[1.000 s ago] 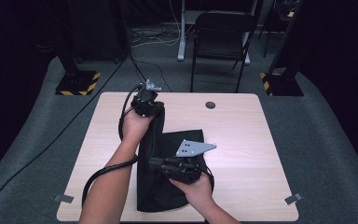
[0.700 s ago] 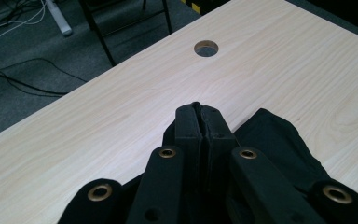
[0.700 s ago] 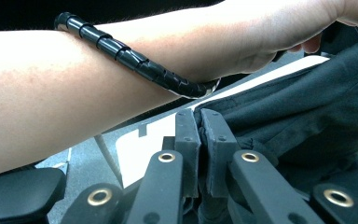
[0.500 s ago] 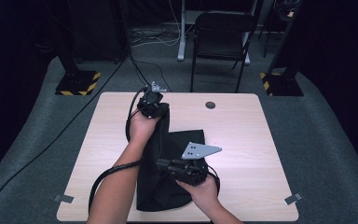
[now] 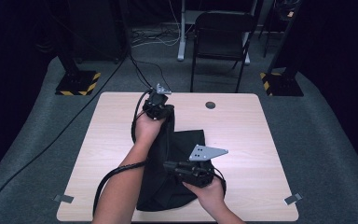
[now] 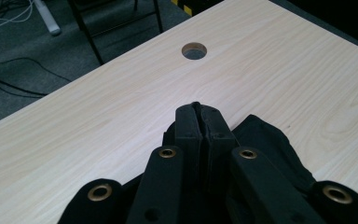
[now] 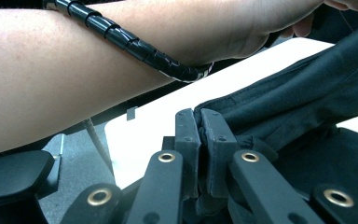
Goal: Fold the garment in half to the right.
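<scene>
On the counter [image 5: 242, 135], black cloth [image 5: 179, 154] lies bunched; left gripper [image 5: 157, 108] fingers pinch its far edge, right gripper [image 5: 175, 166] fingers pinch its near fold.

Bare forearms; each black tool [image 5: 157, 106] has brass-ringed rivets, a ribbed black cable [image 7: 135, 44] and a grey three-cornered plate [image 5: 206, 152].

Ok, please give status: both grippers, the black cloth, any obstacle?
Left gripper shut on black cloth, far end. Right gripper shut on its near fold. Table bare around; nothing in the way.
</scene>
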The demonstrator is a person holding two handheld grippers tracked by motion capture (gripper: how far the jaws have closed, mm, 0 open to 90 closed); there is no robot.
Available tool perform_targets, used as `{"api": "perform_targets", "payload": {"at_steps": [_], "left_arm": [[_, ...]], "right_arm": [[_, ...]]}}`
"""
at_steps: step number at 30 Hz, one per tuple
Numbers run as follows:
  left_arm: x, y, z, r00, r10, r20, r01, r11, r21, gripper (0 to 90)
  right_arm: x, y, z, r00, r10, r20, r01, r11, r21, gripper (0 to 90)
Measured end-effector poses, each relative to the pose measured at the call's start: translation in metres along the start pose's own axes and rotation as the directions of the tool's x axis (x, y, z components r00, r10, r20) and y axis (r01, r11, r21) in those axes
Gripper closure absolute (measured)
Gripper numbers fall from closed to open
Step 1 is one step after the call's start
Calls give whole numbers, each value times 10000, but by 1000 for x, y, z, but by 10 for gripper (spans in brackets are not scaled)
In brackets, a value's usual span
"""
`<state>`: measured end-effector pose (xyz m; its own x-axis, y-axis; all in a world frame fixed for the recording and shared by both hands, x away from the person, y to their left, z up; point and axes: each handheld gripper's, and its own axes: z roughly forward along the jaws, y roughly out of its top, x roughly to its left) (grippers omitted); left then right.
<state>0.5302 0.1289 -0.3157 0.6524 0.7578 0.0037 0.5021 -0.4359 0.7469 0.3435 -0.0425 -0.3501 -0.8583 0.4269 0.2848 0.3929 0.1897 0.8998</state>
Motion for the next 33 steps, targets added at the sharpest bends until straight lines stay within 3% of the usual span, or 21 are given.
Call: {"api": "perform_targets", "payload": {"at_steps": [33], "left_arm": [[-31,-2,45,9966,157,812,-170,9997,163,863]], "right_arm": [[-15,-36,-28,9963,322,793,-366,9978,550,860]]}}
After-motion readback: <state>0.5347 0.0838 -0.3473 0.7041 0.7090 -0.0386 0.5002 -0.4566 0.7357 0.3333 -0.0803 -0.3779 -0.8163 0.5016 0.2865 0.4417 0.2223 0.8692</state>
